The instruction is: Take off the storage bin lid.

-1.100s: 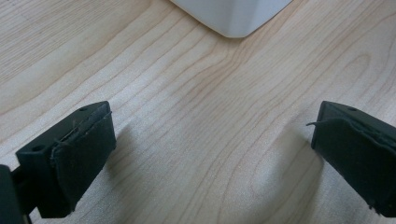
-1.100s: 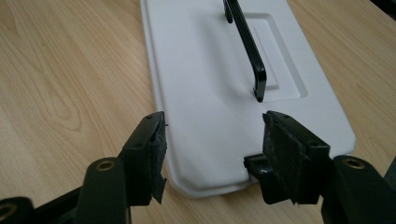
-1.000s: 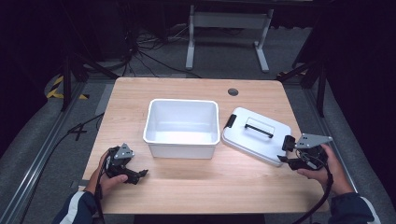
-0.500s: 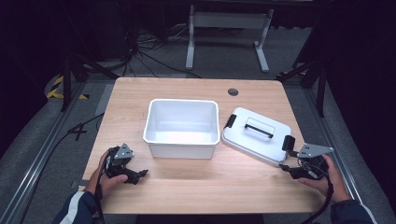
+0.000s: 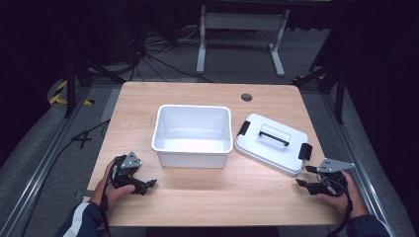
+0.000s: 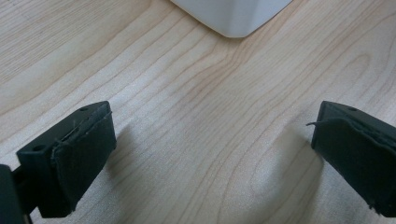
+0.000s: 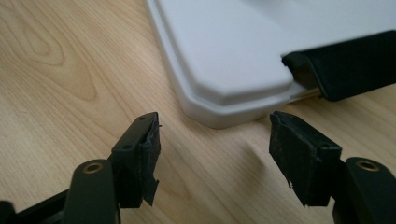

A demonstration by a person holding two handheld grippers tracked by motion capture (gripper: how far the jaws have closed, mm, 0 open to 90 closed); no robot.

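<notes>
A white open bin [image 5: 191, 159] stands at the middle of the wooden table [image 5: 222, 197]. Its white lid [image 5: 269, 148], with a black handle [image 5: 273, 135] and black latches, lies flat to the bin's right. My left gripper [image 5: 148, 183] rests low at the front left, open, with bare wood between its jaws [image 6: 210, 154]; the bin's corner [image 6: 233, 18] is ahead of it. My right gripper [image 5: 302, 177] sits at the front right, open, pointing at the lid's near corner [image 7: 233, 60] beside a black latch [image 7: 345, 65]. Nothing is between its jaws [image 7: 215, 154].
A round cable hole [image 5: 246, 97] is near the table's back edge. Beyond the table are floor cables and a metal stand [image 5: 239, 29]. The right hand is close to the table's right front corner.
The right gripper has sunk toward the tabletop and drawn slightly nearer the person, still facing the lid's corner. The left gripper, bin and lid have not moved.
</notes>
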